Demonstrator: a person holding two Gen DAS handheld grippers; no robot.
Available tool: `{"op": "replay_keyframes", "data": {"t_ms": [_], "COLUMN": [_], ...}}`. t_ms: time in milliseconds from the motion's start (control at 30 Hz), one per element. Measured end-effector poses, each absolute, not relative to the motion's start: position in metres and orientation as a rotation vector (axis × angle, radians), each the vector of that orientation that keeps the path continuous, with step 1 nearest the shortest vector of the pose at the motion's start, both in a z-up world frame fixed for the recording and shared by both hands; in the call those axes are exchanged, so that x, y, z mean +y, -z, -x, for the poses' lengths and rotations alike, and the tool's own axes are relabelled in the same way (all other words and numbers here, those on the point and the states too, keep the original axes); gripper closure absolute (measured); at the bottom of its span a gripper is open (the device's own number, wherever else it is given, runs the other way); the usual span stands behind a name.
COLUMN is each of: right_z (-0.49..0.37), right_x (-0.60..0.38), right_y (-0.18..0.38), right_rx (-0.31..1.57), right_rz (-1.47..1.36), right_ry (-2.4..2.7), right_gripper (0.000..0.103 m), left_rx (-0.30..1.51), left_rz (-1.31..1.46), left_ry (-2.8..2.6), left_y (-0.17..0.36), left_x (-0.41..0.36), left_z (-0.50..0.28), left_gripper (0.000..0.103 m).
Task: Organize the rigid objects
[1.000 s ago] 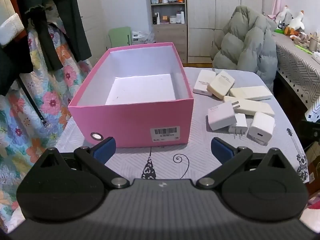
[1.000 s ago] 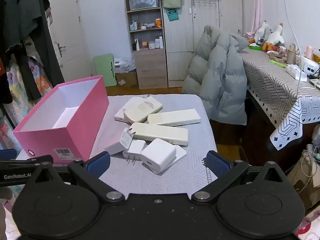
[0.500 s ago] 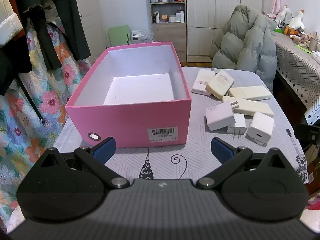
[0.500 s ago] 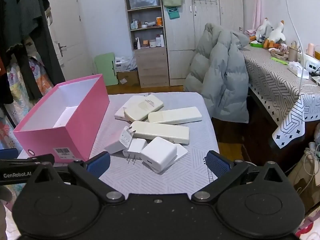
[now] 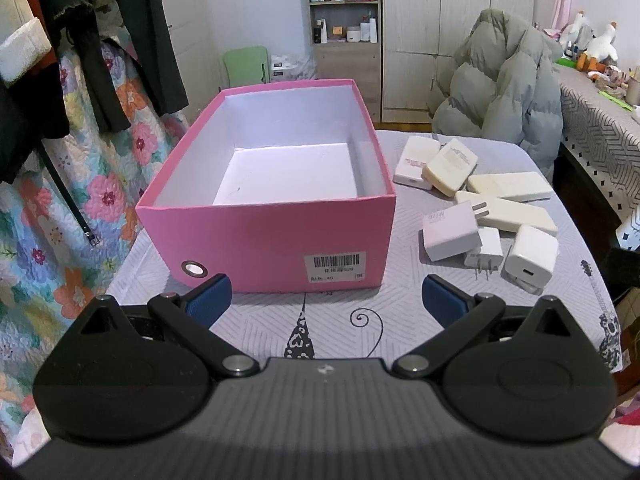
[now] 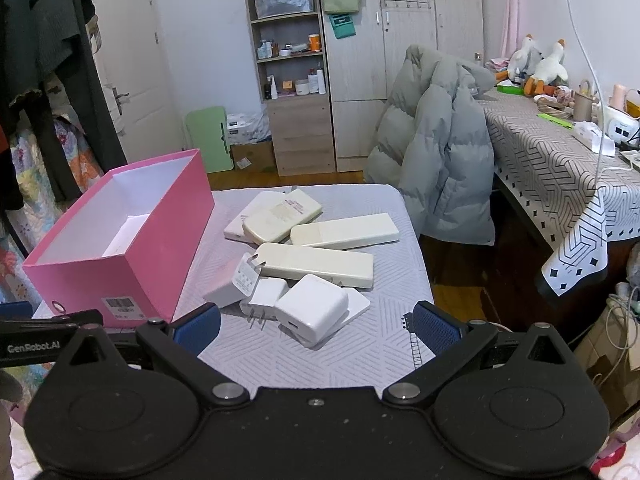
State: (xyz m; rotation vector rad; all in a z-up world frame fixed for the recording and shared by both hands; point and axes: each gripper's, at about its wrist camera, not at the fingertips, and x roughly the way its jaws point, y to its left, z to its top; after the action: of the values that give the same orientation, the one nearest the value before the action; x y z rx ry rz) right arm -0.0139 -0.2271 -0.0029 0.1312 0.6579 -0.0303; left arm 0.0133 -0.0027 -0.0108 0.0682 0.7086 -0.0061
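left tool [image 5: 326, 294]: fingers apart, holds nothing, just before the pink box [image 5: 272, 240] | right tool [image 6: 316, 328]: fingers apart, holds nothing, near the white chargers [image 6: 310, 308] | chargers and cream power banks [image 6: 316, 264] lie on the counter [image 6: 320, 352], right of the box

Black linkages, blue ribbed fingers [image 6: 436, 326]

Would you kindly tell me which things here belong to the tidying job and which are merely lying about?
For the job:
pink box, with nothing in it
power banks
chargers
left gripper and right gripper, both open with nothing between the fingers

Just lying about:
grey jacket
shelf of bottles
stuffed geese
hanging clothes
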Motion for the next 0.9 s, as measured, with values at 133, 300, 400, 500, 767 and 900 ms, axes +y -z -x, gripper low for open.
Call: {"op": "replay_keyframes", "data": {"t_ms": [133,300,400,500,767,900], "right_z": [0.015,0.014,0.012,0.010,0.000,-0.003], "right_x": [-0.229,-0.234,-0.233,-0.233,-0.227,-0.223], "right_y": [0.003,0.004,0.005,0.007,0.010,0.011], "right_rx": [0.656,0.653,0.660,0.665,0.673,0.678], "right_rz": [-0.110,-0.129,-0.112,-0.108,-0.101,-0.093], "right_ry": [0.043,0.078,0.088,0.083,0.079,0.075], "right_gripper": [0.000,0.000,0.000,0.000,0.000,0.000], "left_rx": [0.694,0.701,0.711,0.718,0.738,0.727], "left_rz": [-0.075,-0.071,-0.061,-0.050,-0.036,-0.040], "left_ry": [0.024,0.031,0.027,0.031,0.063,0.064], "left_y": [0.009,0.011,0.014,0.018,0.023,0.021], "left_x": [-0.002,0.000,0.004,0.007,0.007,0.008], "left_z": [-0.013,-0.019,-0.021,-0.024,-0.033,-0.034], "left_gripper": [0.000,0.000,0.000,0.000,0.000,0.000]}}
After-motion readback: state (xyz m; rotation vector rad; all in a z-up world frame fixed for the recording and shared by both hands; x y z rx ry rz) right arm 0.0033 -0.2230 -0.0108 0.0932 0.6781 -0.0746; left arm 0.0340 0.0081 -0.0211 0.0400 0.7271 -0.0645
